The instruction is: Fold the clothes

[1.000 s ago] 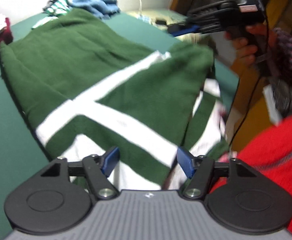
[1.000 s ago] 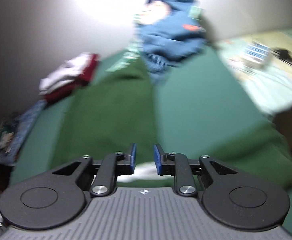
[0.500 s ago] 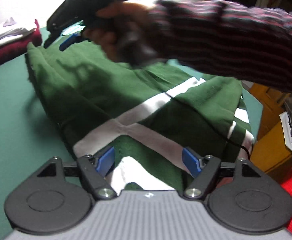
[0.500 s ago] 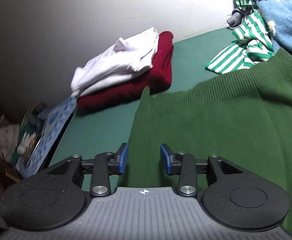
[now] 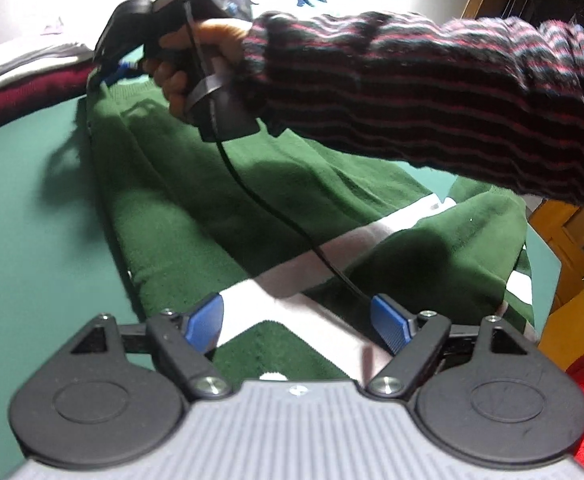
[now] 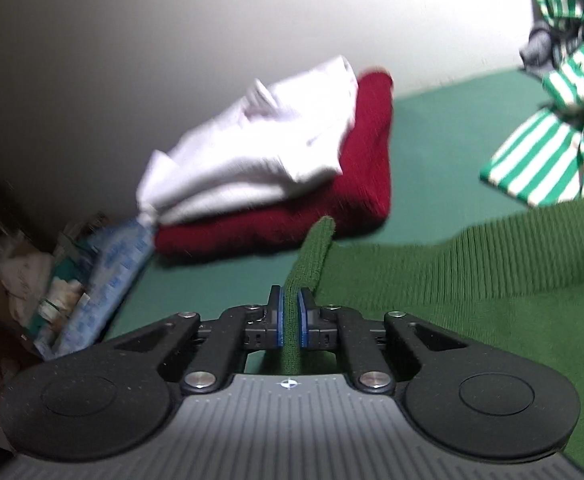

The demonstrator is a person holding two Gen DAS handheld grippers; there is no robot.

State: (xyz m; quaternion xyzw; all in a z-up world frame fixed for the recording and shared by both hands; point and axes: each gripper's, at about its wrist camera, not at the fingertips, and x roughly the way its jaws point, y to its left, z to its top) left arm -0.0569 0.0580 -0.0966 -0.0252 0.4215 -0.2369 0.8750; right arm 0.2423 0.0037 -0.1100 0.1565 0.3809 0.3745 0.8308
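The green sweater lies spread on the green table. The right gripper is closing on its far ribbed corner; the left gripper hangs opening and empty over the white stripes. Next, I'd guess, that corner gets carried across.

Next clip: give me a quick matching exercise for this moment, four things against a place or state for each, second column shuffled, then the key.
Things:
1. right gripper
2. left gripper
3. white garment
4. striped green-and-white garment

Place or state:
A. lies on top of the folded red garment
B. jaws apart above the white band of the green sweater
C. pinches a ribbed edge of the green sweater
D. heaped at the far right of the green table

Pairs: 1-C, 2-B, 3-A, 4-D
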